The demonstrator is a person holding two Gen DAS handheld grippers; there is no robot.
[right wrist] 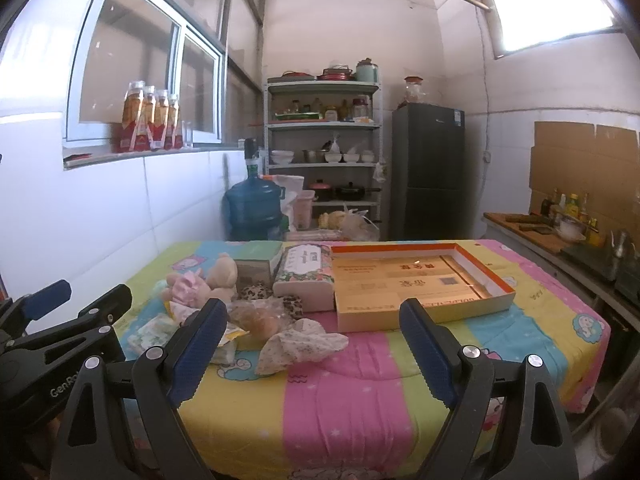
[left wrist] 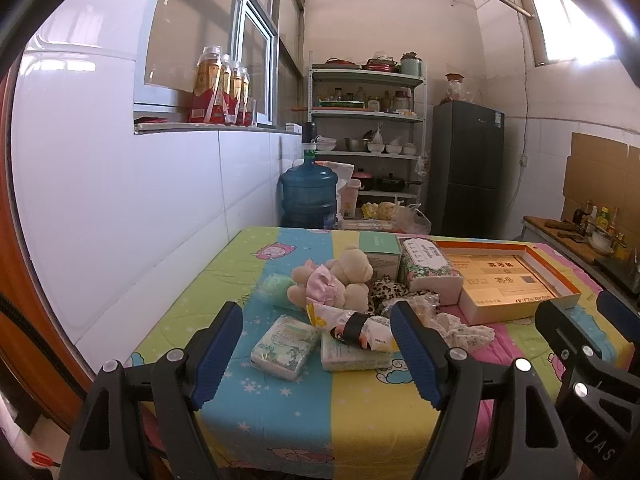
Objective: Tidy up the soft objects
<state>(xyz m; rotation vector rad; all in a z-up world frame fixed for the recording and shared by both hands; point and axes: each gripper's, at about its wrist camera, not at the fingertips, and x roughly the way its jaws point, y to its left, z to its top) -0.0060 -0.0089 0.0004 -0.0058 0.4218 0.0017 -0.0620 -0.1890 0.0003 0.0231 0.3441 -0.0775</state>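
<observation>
A beige teddy bear in pink cloth (left wrist: pixel 334 278) (right wrist: pixel 208 282) lies in a pile of soft things on the striped cloth-covered table (left wrist: pixel 360 412) (right wrist: pixel 340 392). Around it lie two tissue packs (left wrist: pixel 286 346), a wrapped packet with a black band (left wrist: pixel 360 326), a leopard-print cloth (left wrist: pixel 386 290) (right wrist: pixel 256 292), a crumpled floral cloth (right wrist: pixel 300 344) (left wrist: pixel 466 332) and a clear bag of bread (right wrist: pixel 256 320). An open orange-rimmed flat box (right wrist: pixel 420 284) (left wrist: pixel 508 276) sits at the right. My left gripper (left wrist: pixel 316 352) is open above the near edge. My right gripper (right wrist: pixel 316 352) is open, short of the floral cloth.
A floral tissue box (right wrist: pixel 306 278) (left wrist: pixel 430 268) and a green carton (left wrist: pixel 380 254) stand behind the pile. Beyond the table are a blue water jug (left wrist: pixel 308 196), a shelf rack (right wrist: pixel 324 152), a dark fridge (right wrist: pixel 430 172) and a counter (right wrist: pixel 560 240) at right.
</observation>
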